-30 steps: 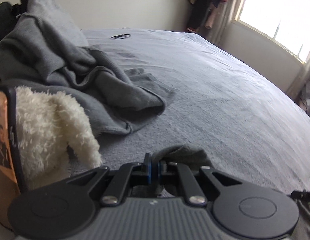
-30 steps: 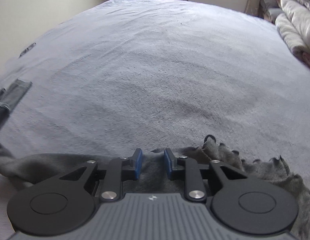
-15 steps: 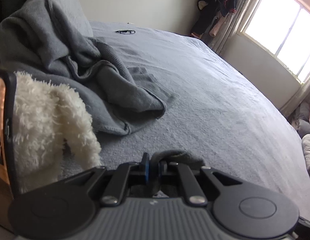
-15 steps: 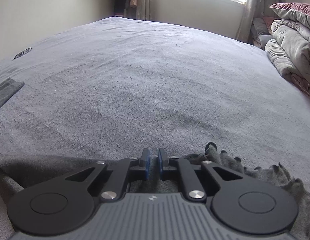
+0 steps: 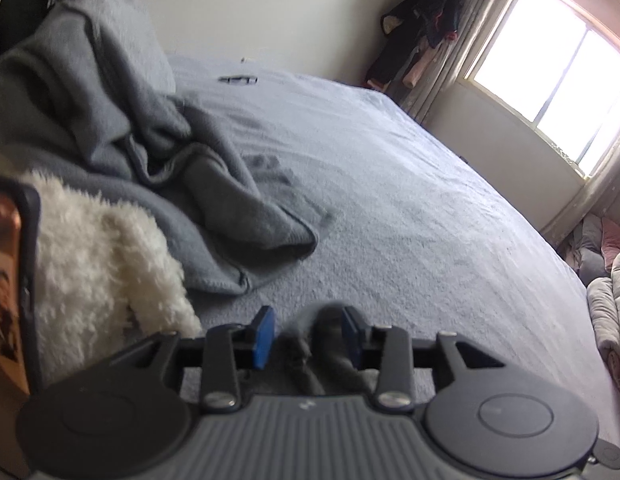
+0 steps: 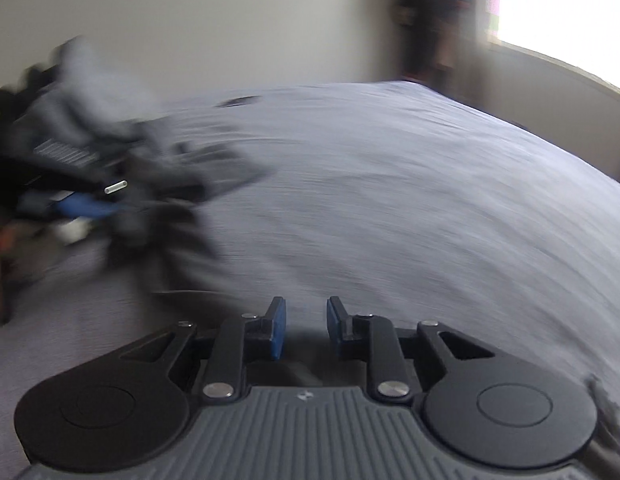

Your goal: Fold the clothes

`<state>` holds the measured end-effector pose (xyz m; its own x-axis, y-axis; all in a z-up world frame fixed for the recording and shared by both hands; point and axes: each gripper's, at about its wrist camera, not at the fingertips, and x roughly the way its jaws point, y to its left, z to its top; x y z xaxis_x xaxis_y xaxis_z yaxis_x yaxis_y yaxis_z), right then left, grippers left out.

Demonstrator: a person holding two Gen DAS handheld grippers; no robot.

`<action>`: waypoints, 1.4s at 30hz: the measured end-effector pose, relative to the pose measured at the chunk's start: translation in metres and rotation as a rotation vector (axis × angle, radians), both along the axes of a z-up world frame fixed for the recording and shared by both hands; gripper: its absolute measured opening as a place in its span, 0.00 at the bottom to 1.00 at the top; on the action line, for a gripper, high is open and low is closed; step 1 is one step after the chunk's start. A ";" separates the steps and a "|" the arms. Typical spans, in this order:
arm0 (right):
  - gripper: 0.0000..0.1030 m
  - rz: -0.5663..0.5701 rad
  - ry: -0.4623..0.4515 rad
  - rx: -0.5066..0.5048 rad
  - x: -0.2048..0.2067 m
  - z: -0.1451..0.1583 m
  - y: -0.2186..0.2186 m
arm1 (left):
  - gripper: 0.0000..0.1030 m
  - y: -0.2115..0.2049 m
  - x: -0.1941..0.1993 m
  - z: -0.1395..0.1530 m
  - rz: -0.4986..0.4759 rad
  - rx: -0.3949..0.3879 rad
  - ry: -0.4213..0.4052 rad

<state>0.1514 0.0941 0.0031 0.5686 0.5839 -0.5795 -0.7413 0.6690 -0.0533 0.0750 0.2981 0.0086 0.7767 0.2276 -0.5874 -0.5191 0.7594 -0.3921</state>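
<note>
Left gripper (image 5: pixel 306 334): fingers apart, dark grey cloth (image 5: pixel 310 356) bunched loose between them, not clamped; right gripper (image 6: pixel 302 330): fingers apart, nothing between. Fits either a release or a regrip; grey sweater (image 5: pixel 158 184) lies crumpled ahead-left of the left fingers on the bed (image 5: pixel 409 200)

Plain pale blue-grey bed cover (image 5: pixel 409 200). Mid-grey knit garment pile (image 5: pixel 122 152), no pattern. Dark grey cloth (image 5: pixel 321 344) between blue-padded jaws of black left gripper (image 5: pixel 306 334). Right gripper (image 6: pixel 302 330) same black, blue pads. Fluffy cream-white fleece (image 5: pixel 98 256) far left. Dark glasses (image 5: pixel 238 79) on cover.
</note>
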 end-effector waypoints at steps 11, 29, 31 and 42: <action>0.07 0.243 -0.013 -0.170 -0.002 -0.011 0.075 | 0.45 0.016 -0.008 0.005 0.001 -0.023 -0.040; 0.10 -0.156 0.285 0.082 0.098 -0.008 0.029 | 0.45 0.011 0.008 -0.009 -0.108 -0.014 0.058; 0.15 -0.141 0.273 0.094 0.095 -0.004 0.029 | 0.45 0.012 0.009 -0.011 -0.110 -0.018 0.073; 0.19 0.090 0.269 0.090 0.065 0.003 0.058 | 0.45 0.012 0.002 -0.005 -0.062 0.021 0.049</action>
